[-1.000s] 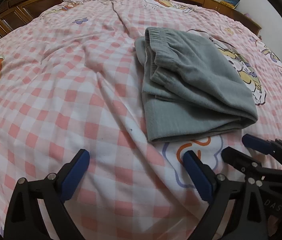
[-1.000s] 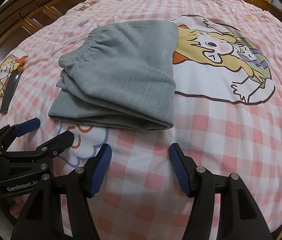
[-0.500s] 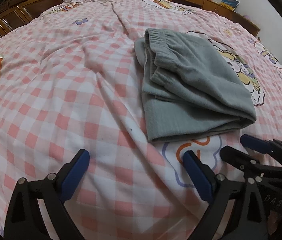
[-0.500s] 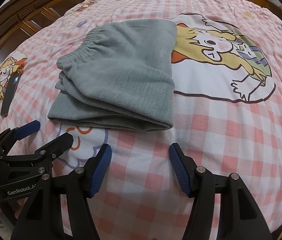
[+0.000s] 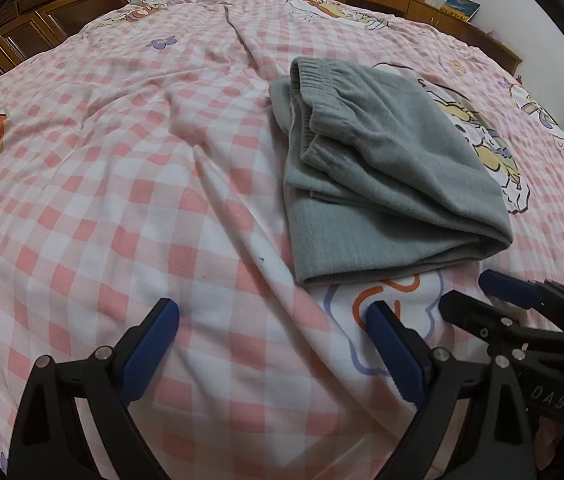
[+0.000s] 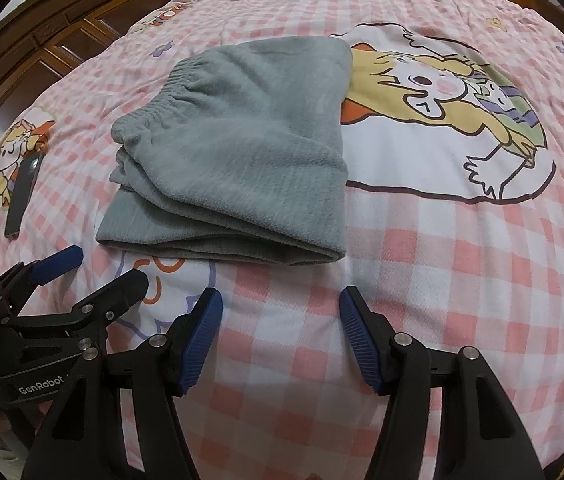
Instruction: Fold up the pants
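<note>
A: Well, start with the bed point(image 5: 130, 184): its pink-checked cartoon quilt fills both views, and the grey fleece pants point(image 6: 242, 152) lie on it already folded into a thick stack, at about one o'clock from the left gripper point(image 5: 272, 336) and eleven to twelve o'clock from the right gripper point(image 6: 280, 328).

B: How would that bundle handle?

A: Soft, limp and light, I'd judge, with a grippy nap, so slipping looks unlikely. The layers would slide on one another, though, so a pinch should take every layer at the near folded edge or a corner, not only the top ply.

B: And the jaws?

A: Both sets stand wide open with nothing between them, short of the pants and not touching them.

B: What does each view add?

A: The left wrist view shows the open side of the stack, where the elastic waistband point(image 5: 317, 76) and separate layers are staggered, with the bottom ply sticking out at seven o'clock. The right wrist view shows the smooth top and the rounded fold at five o'clock, plus the whole cartoon print beside it.

B: Anything smaller?

A: A dark phone point(image 6: 22, 196) lies at nine o'clock, well apart; the left view catches only its edge.
</note>
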### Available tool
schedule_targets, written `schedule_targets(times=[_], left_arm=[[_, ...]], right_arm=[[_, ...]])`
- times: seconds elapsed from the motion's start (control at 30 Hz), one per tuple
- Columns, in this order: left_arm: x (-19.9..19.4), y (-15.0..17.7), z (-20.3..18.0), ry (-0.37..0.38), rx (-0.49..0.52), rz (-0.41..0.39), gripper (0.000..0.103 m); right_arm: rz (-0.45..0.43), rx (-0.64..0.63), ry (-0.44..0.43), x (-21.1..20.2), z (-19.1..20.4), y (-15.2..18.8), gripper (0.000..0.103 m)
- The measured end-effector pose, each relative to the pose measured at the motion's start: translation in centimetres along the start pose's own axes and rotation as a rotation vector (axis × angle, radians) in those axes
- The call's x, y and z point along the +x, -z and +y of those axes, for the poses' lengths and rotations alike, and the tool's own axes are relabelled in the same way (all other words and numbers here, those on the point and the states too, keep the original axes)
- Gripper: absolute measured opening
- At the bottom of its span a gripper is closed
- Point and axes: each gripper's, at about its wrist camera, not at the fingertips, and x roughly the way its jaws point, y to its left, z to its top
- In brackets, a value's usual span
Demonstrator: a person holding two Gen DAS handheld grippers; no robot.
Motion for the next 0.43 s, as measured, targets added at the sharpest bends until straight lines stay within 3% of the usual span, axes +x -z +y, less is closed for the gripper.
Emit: schedule_targets(times=[0.43], left_arm=[[0.05,-0.08,0.17,0.001,0.001,0.003,0.097]], right_arm=[[0.007,0.012,-0.023,-0.02,-0.22,-0.13,0.065]])
